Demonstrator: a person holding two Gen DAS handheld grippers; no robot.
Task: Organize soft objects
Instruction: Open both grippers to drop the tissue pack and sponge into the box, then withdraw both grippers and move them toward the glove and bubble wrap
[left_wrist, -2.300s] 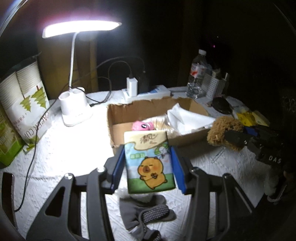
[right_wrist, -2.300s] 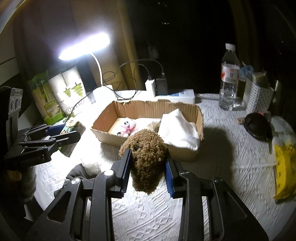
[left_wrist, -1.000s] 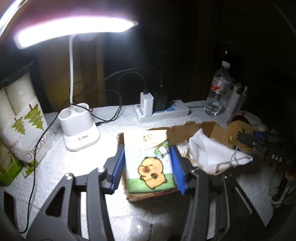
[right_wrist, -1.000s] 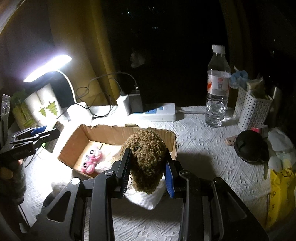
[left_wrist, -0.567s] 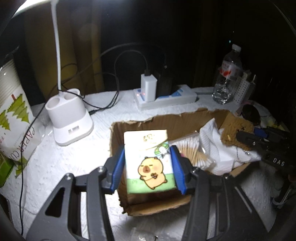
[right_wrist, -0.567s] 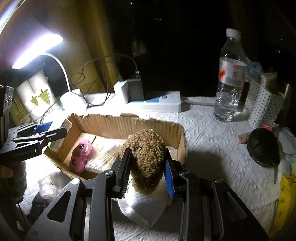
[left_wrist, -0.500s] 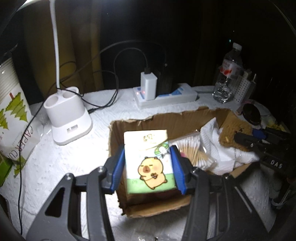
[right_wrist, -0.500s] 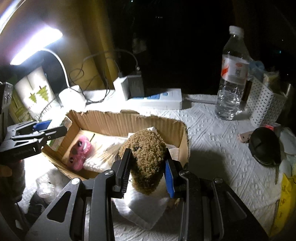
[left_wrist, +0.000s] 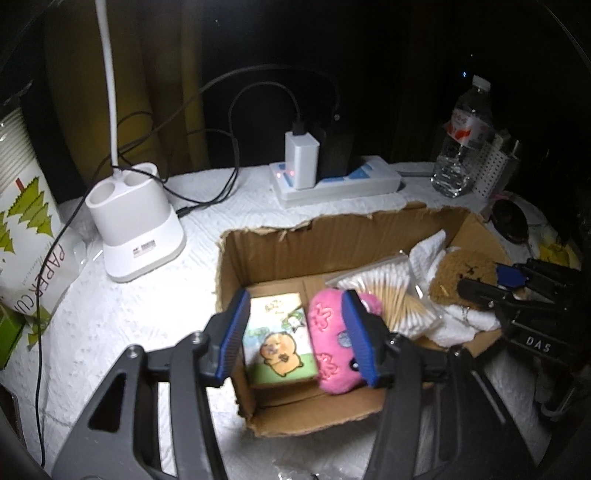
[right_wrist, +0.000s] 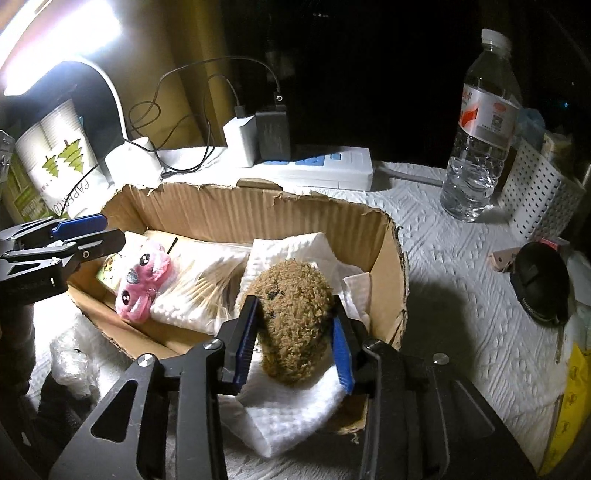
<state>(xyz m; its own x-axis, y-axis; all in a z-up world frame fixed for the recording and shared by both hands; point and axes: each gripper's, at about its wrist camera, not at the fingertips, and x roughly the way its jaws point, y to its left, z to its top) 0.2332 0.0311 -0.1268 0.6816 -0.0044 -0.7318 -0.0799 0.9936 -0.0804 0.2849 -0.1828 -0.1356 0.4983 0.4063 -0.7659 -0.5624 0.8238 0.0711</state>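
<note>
Inside the cardboard box (left_wrist: 332, 236), the tissue pack (left_wrist: 277, 347) lies lengthwise between the just-opening left claw (left_wrist: 295, 338), unclamped.

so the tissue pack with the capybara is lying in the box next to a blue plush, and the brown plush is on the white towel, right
Not quite: the plush beside the tissue pack is pink, not blue. The left wrist view shows both lying on the floor of the cardboard box. The rest holds: in the right wrist view the brown plush sits on the white towel.

Black skeletal tongs (left_wrist: 297, 334), blue ribbed pads (left_wrist: 233, 332), silver screws, white "DAS" lettering.
</note>
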